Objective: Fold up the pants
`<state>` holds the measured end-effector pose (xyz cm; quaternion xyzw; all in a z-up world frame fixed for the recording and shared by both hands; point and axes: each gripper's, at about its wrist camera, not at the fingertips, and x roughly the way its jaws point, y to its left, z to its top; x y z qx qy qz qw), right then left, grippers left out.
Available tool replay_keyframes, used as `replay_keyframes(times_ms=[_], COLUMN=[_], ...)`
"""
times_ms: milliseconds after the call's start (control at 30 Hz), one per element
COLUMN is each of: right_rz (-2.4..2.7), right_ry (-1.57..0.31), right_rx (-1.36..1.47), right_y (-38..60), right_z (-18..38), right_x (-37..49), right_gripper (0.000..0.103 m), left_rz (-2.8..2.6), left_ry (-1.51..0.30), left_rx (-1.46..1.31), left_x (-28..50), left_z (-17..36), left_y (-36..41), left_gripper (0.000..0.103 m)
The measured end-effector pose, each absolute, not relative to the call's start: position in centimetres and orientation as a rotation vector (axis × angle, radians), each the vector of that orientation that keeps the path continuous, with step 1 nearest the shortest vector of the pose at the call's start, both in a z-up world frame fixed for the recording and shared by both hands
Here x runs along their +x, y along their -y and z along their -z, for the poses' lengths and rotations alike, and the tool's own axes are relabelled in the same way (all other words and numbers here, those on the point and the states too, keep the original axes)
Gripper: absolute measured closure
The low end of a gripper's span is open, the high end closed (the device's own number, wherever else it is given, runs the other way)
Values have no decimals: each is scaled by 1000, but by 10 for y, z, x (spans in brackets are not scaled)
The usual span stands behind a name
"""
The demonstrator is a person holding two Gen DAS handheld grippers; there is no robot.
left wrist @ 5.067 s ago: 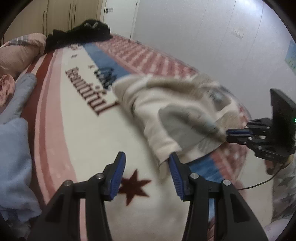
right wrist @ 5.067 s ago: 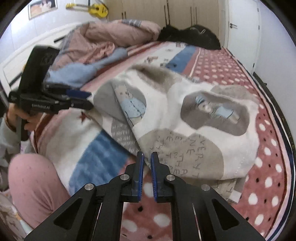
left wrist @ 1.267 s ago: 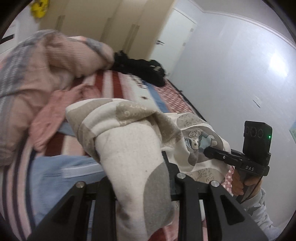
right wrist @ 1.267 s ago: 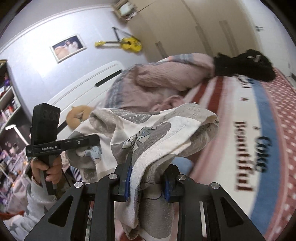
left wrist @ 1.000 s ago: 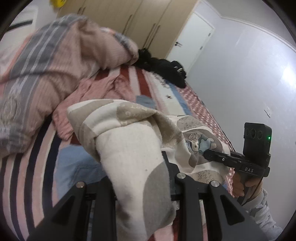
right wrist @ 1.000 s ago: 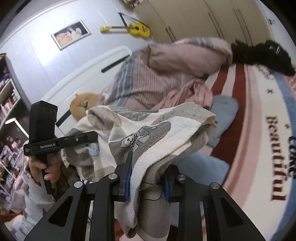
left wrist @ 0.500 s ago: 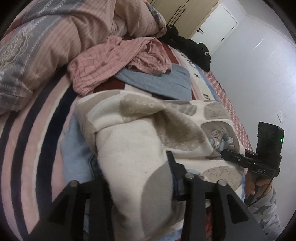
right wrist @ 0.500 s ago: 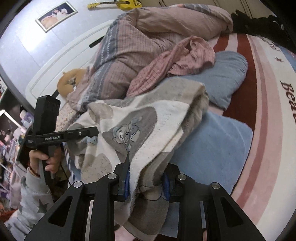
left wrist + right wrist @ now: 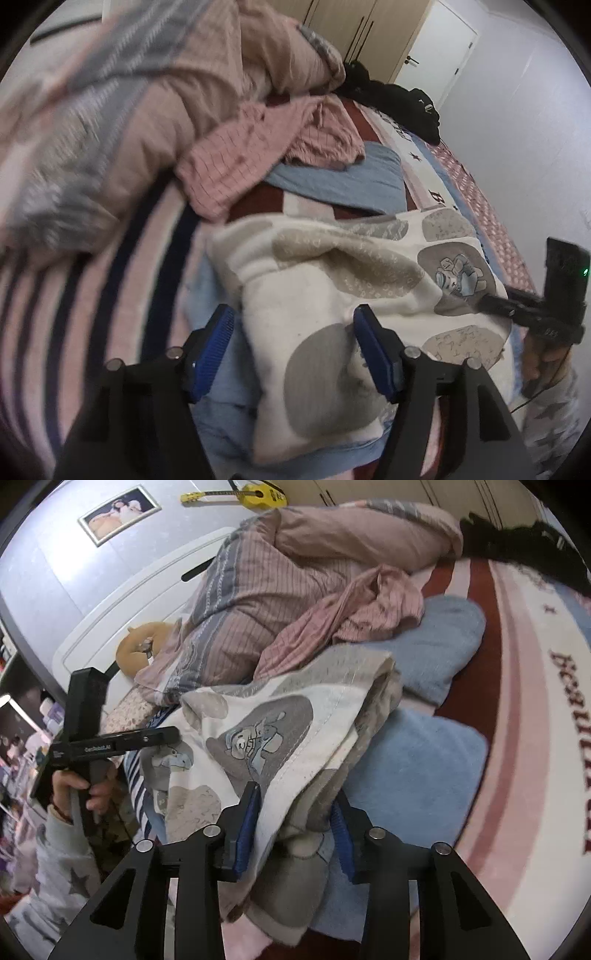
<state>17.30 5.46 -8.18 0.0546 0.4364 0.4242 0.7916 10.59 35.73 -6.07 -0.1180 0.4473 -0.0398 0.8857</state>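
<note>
Left wrist view shows my left gripper (image 9: 293,343) with its jaws just opened wide: both blue pads stand clear of the pants (image 9: 332,295), which lie between them but are no longer pinched. A second ago that same bundle hung from my grip above the bed; now it rests on the blue towel (image 9: 417,768), just in front of the pink checked shirt (image 9: 258,155) and the heaped quilt (image 9: 295,565). My right gripper (image 9: 295,812) has also been opening, though less far; the folded edge of the pants sits between its pads and the left pad seems to touch the cloth, so I judge it released rather than clamped. Against the towel, the pants sit squarely on top, doubled over, cartoon patches up. I read this as the fold set down, with only smoothing or a last fold left.
</note>
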Motion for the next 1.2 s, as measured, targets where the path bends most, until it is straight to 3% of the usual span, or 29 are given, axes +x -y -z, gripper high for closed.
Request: replay_keyframes(times_ms=[300,467,633,833,933,1200], right_rz=[-894,-929,-922,-913,-895,-727], right_ry=[-755,-812,-860,-837,-796,-616], right_rx=[28,-51,-55,-60,-41,-26], right_y=[-54,-81,-78,-73,-54,51], right_z=[42,61,97,90,77,39], right_x=[150,150,158,152,141,83], right_gripper=[64,55,54,54,45,32], left_rz=[231,205,189,95,42,69], left_ry=[-785,-903,-937,-916,-850,-577], left_rx=[-291,-263,-287,-257,-210,-157], left_x=[92,114,114,107,91,28], left_z=[26,71,105,89,74,16], left_y=[-340,-330,-336,-320,-301,-206], left_gripper=[36,35,35,30,22,13])
